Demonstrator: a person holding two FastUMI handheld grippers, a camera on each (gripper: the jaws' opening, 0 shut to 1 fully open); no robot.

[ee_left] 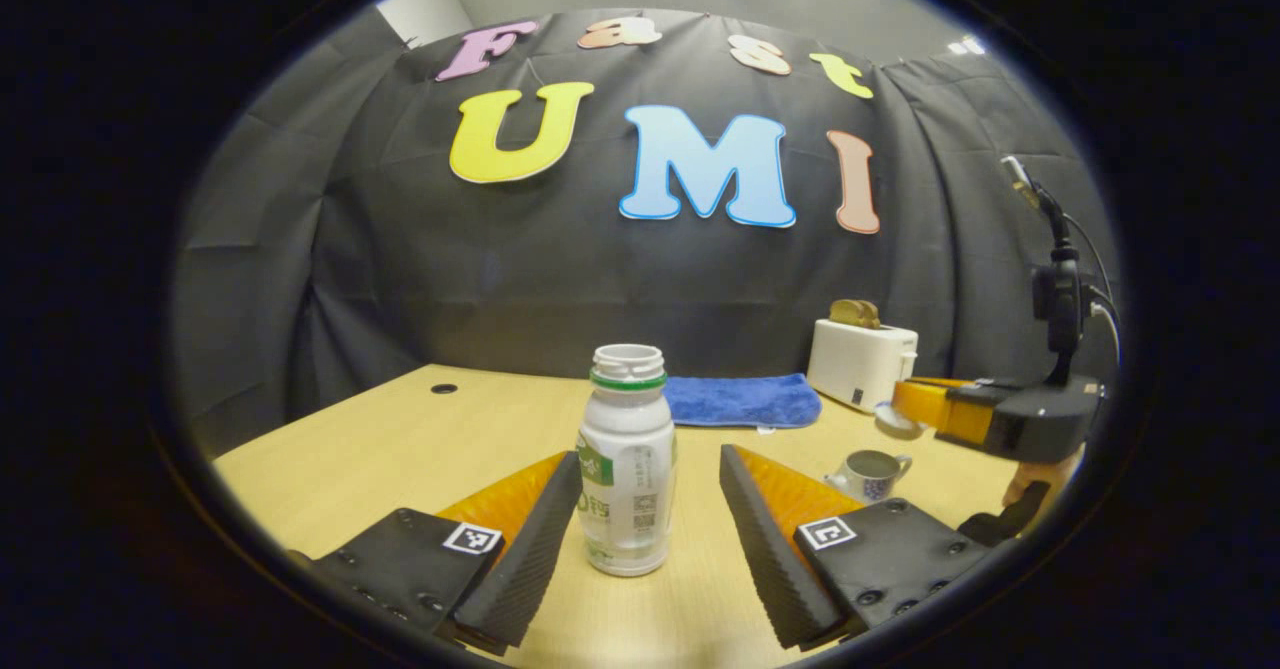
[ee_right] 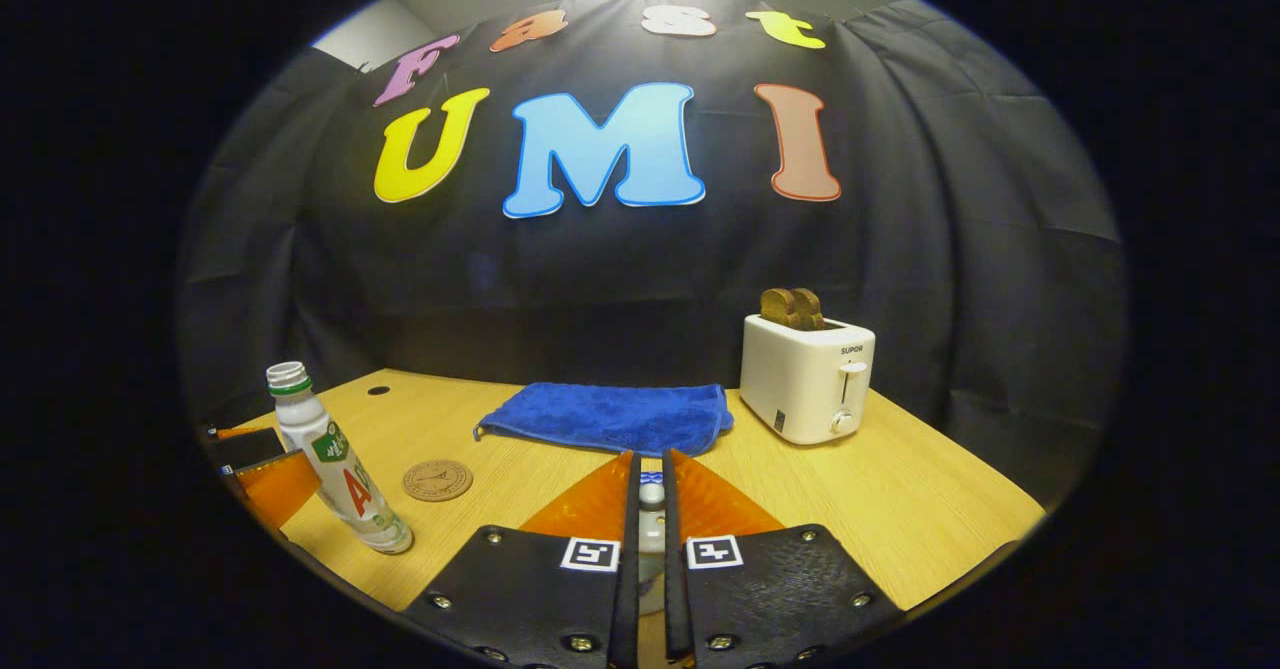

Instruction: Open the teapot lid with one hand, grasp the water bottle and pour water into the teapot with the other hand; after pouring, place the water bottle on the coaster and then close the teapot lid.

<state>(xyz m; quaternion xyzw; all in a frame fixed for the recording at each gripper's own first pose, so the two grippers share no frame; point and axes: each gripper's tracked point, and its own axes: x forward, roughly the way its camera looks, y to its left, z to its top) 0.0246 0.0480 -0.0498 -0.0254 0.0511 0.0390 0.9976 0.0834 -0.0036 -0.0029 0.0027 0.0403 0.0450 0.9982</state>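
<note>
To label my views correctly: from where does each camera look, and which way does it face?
Left gripper view: rides the left hand-held gripper, facing the water bottle between its open fingers; a hand shows at the right.
Right gripper view: rides the right hand-held gripper, shut on the teapot lid, facing the toaster.
Shared: water bottle, toaster, blue cloth.

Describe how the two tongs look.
Left tongs: two wedge-shaped fingers with ribbed inner pads, each on a black screwed plate bearing a square black-and-white marker. Right tongs: the same build; in the left gripper view, a black mast with cables rises from its body.
</note>
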